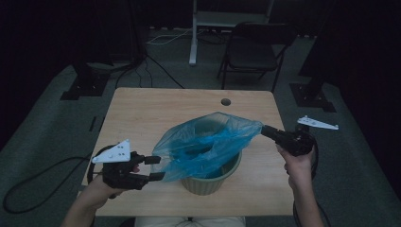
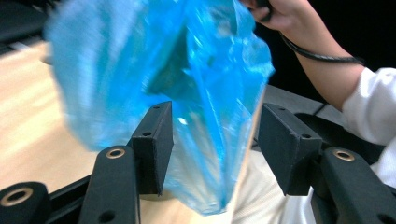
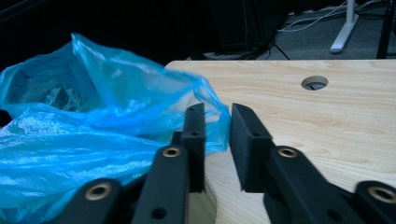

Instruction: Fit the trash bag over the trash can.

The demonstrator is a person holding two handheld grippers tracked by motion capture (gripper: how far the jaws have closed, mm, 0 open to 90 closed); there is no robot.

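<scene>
A blue plastic bag [image 1: 208, 144] lies crumpled over the mouth of a green bin [image 1: 213, 179] in the middle of the table. At the bag's left edge my left gripper [image 1: 158, 168] stands open. Its jaws are wide apart with a fold of the bag [image 2: 210, 154] hanging loose between them. At the right, the bag is drawn out to a point that ends in my right gripper [image 1: 264, 131]. That gripper's jaws are close together on the bag's corner [image 3: 215, 133], which stays taut.
The wooden table [image 1: 142, 113] has a round cable hole [image 1: 226, 101] near its far edge. Beyond it on the grey floor stand a folding chair [image 1: 255, 49], a white stand leg [image 1: 193, 47] and some cables. The person's white sleeve [image 2: 373, 112] shows behind the left gripper.
</scene>
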